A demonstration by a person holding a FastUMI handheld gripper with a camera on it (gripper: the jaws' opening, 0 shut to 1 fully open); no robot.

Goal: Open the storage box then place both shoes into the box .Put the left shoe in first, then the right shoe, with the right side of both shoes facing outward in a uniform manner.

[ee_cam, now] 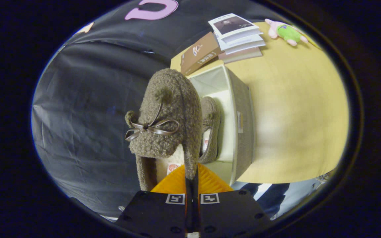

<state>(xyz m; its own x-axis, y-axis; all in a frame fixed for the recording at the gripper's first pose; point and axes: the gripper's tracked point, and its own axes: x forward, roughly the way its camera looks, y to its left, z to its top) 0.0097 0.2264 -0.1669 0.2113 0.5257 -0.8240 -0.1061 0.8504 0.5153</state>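
A fuzzy brown slipper with a ribbon bow and pompoms hangs just ahead of my fingers, held by the edge of its collar. My gripper is shut on that slipper's rim, with the fingers pressed together around it. Beyond it stands the grey fabric storage box, open, with a pale lining. A second matching slipper lies inside the box against its floor. The held slipper hovers in front of the box's opening and hides part of it.
The box rests on a yellow wooden table. Past the box lie a brown book, a stack of white books and a pink-and-green plush toy. Black cloth wall stands beside the held slipper.
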